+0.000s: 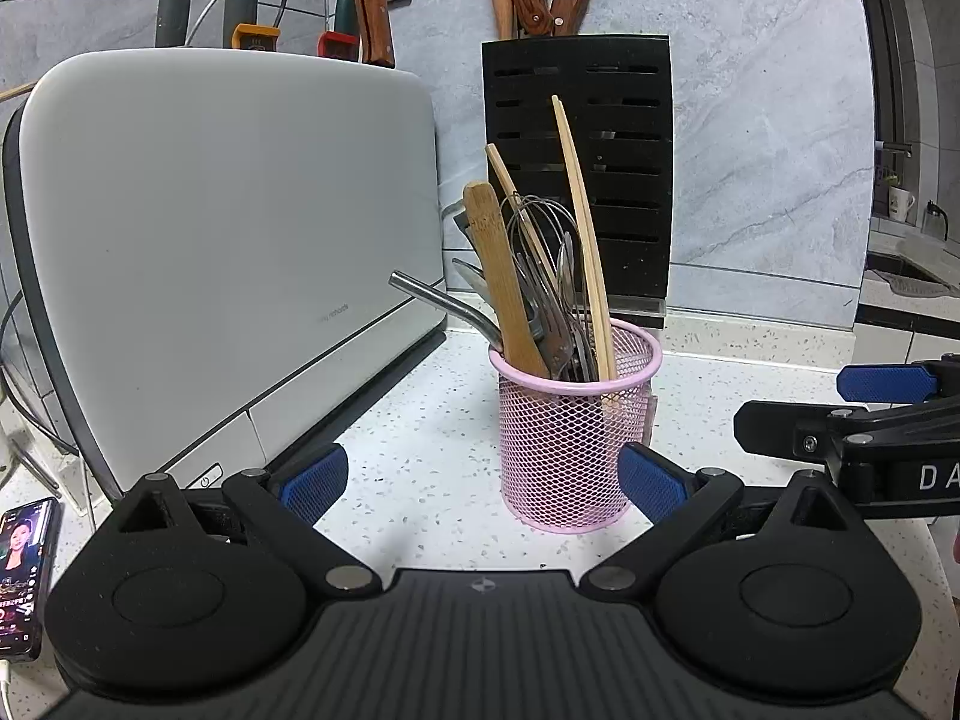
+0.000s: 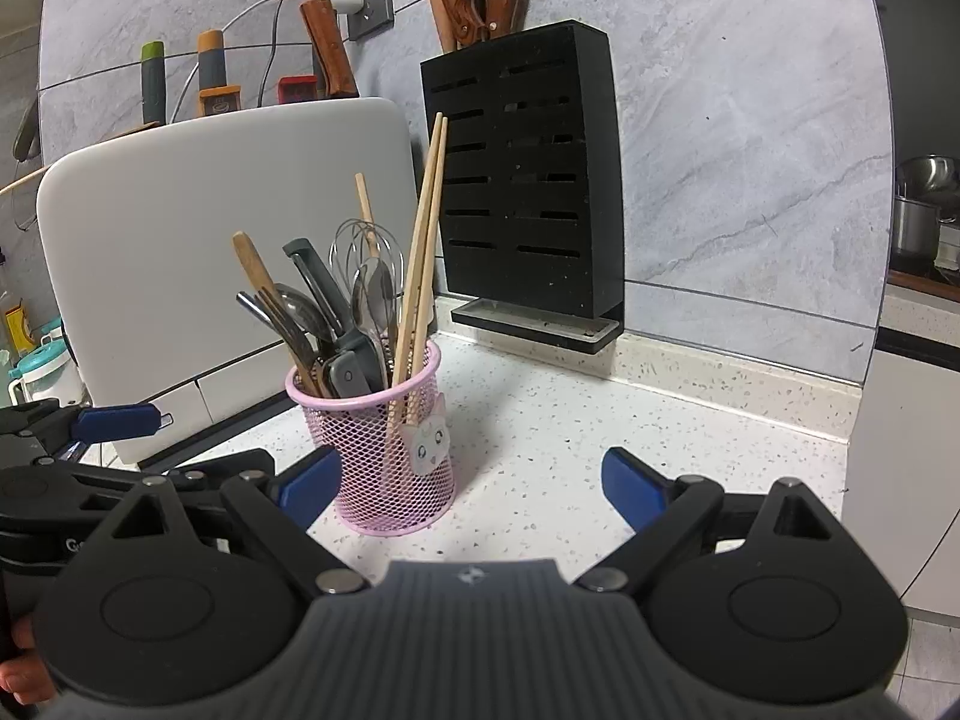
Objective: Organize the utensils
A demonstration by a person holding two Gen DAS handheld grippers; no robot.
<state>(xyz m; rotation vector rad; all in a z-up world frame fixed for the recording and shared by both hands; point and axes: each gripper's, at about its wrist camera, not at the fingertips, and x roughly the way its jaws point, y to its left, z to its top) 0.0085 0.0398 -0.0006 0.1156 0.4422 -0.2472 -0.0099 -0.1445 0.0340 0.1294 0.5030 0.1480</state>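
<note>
A white speckled bench (image 2: 540,450) meets a grey marble-look tiled wall (image 2: 720,150). A wall socket (image 2: 372,0) holds a white charger. At the far right, steel pots (image 2: 918,210) stand on another counter above white cabinets (image 2: 900,480).

home kitchen: knife block (image 1: 576,180), speckled counter (image 1: 432,480), tiled wall (image 2: 750,150).

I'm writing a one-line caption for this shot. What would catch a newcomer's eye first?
The pink mesh cup in the middle of the speckled counter, bristling with chopsticks, a whisk and spoons. Behind it a black knife block stands against the grey wall, with a big white appliance to the left.
</note>
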